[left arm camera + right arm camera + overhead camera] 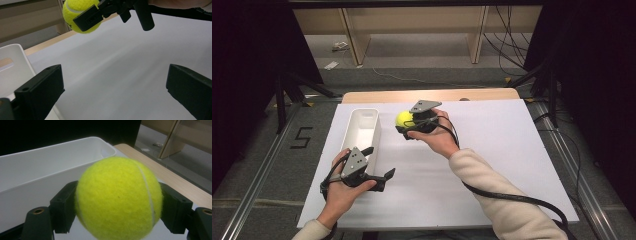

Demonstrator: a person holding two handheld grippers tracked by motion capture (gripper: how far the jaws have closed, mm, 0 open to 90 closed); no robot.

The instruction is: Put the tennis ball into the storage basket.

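Note:
A yellow tennis ball (pixel 404 119) is held off the table, with my right gripper (pixel 406 121) shut on it just right of the white bin (pixel 360 131). Seen close in the right gripper view, the ball (pixel 118 198) sits squeezed between both black jaws, the bin's long wall (pixel 37 170) right behind it. My left gripper (pixel 381 167) rests low near the bin's near end, open, with bare white tabletop between its jaws. From the left gripper view the ball (pixel 75 12) hangs high above the table in the other gripper.
A white sheet (pixel 492 150) covers the tabletop, with a wooden strip (pixel 432 95) along its far edge. The bin looks empty inside. Beyond the table stand wooden shelf legs (pixel 354 40), and cables lie on the floor at the right.

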